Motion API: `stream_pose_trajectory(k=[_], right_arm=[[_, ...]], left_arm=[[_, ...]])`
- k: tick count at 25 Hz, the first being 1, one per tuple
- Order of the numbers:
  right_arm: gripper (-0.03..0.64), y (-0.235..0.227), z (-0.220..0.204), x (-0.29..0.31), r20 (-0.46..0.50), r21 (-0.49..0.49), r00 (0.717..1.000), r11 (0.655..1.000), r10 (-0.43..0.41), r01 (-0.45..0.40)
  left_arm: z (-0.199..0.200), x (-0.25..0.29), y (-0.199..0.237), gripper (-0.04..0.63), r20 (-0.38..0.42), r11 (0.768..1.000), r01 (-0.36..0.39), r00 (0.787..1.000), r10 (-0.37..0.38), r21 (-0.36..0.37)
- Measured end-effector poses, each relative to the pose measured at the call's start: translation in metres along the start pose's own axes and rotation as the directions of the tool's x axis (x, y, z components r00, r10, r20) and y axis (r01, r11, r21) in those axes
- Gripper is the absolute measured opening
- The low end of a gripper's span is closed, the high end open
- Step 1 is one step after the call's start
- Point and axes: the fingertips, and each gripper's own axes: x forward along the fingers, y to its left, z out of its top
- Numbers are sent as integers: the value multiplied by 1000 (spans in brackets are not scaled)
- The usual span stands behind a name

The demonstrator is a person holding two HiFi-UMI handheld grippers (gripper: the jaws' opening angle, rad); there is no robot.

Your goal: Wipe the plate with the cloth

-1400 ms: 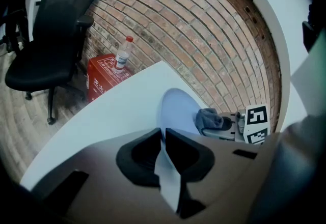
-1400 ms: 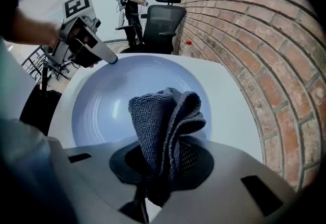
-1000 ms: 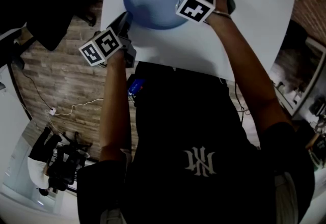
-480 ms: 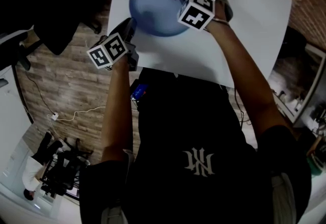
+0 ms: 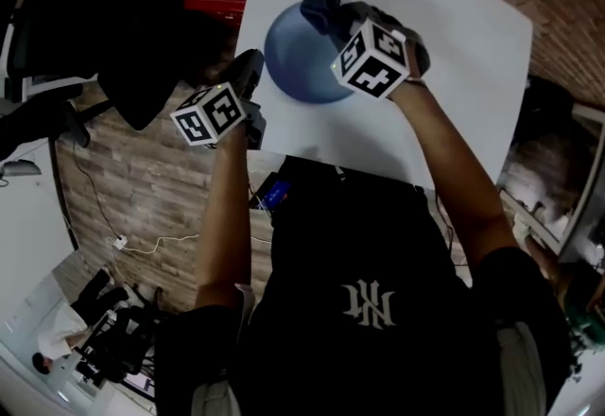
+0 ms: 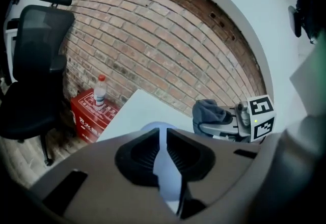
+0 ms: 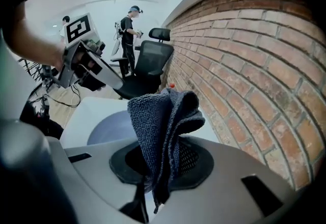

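Right gripper view: right tongs clamp cloth — left tongs pinch plate.

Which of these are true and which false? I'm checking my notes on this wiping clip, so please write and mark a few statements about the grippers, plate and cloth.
1. The right gripper is shut on the cloth. True.
2. The plate is red. False: it is blue.
3. The left gripper grips the plate's rim. True.
4. The bottle lies on its side. False: it stands upright on the red box.
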Motion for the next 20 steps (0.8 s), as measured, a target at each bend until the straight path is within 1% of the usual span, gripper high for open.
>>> stream_pose_trajectory(k=[3, 6, 10, 12, 15, 17, 19, 20], right_arm=[[84, -8, 26, -24, 85, 27, 996, 1000, -17, 15], [84, -6, 50, -51, 185, 54, 983, 999, -14, 4], [84, -5, 75, -91, 281, 78, 958, 997, -47, 26], [84, -2, 85, -114, 330, 97, 941, 995, -68, 38], [84, 0, 97, -149, 415, 144, 905, 989, -100, 44], [84, -1, 108, -174, 485, 180, 864, 982, -135, 53], [84, -1, 116, -197, 543, 207, 822, 976, -170, 65], [84, 0, 120, -208, 566, 213, 804, 974, -182, 71]], left_arm=[[25, -9, -23, 28, 31, 998, 38, 999, -39, 56], [47, -23, -48, 9, 76, 992, 101, 991, -107, 80], [77, -47, -82, 3, 137, 973, 159, 974, -183, 166], [88, -63, -102, 3, 162, 957, 206, 957, -241, 204], [106, -89, -135, 3, 193, 917, 287, 918, -346, 275], [118, -109, -158, 2, 222, 883, 345, 878, -424, 319], [126, -126, -176, 2, 243, 842, 397, 832, -498, 365], [128, -134, -184, 2, 244, 821, 416, 813, -528, 392]])
